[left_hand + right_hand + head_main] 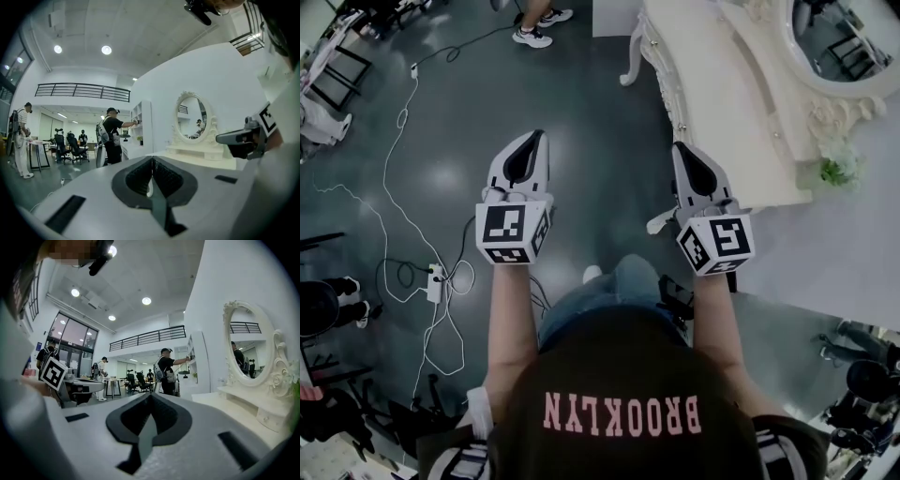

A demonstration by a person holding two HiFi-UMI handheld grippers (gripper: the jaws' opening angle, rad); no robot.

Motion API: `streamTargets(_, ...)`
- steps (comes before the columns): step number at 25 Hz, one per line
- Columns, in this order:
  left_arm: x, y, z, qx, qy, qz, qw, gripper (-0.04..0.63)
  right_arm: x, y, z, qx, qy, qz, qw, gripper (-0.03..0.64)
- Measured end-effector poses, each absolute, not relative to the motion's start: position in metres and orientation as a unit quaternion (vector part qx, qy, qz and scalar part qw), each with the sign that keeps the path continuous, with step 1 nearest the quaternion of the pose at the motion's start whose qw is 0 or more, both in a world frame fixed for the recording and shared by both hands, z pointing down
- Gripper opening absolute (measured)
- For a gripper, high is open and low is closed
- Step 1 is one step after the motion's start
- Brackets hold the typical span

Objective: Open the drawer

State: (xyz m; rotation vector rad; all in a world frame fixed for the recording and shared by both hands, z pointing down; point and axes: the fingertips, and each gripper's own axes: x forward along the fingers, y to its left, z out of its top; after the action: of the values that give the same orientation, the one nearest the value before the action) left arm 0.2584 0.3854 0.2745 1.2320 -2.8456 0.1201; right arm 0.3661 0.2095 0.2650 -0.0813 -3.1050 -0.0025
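- Judging by its looks, the drawer (263, 415) is a light, stiff wooden box set in the white dressing table (722, 89). It should slide straight out with little force, though the ornate painted finish could chip under a hard knock.
- Its small knob (267, 418) looks like the place to take hold: pinch it between the pads and pull square to the front. It seems small and smooth, so a shallow grip may slip off.
- That drawer front sits at the lower right edge of the right gripper view, below the oval mirror (248, 345). In the head view the table fills the upper right, and no drawer front can be made out there.
- The left gripper (528, 142) is centre-left in the head view, over the dark floor (591, 141) and well apart from the table. Its jaws are pressed together on nothing.
- The right gripper (682, 152) is centre-right, jaws likewise closed and empty, with its tip just beside the table's edge.
- Both forearms reach forward side by side, grippers level and parallel, marker cubes facing up.
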Motion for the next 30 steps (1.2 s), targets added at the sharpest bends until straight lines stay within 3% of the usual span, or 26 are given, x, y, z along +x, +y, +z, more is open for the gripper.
streamTargets(13,0.168,0.345,0.283,0.395,-0.918,0.043,0.02,0.006,0.27,0.161,0.278,-0.019,-1.0,0.001,0.021,-0.003)
streamTargets(30,0.025,0.174,0.293,0.464,-0.883,0.058,0.042,0.006,0.131,0.015,0.281,0.024,-0.999,0.025,0.028,-0.003)
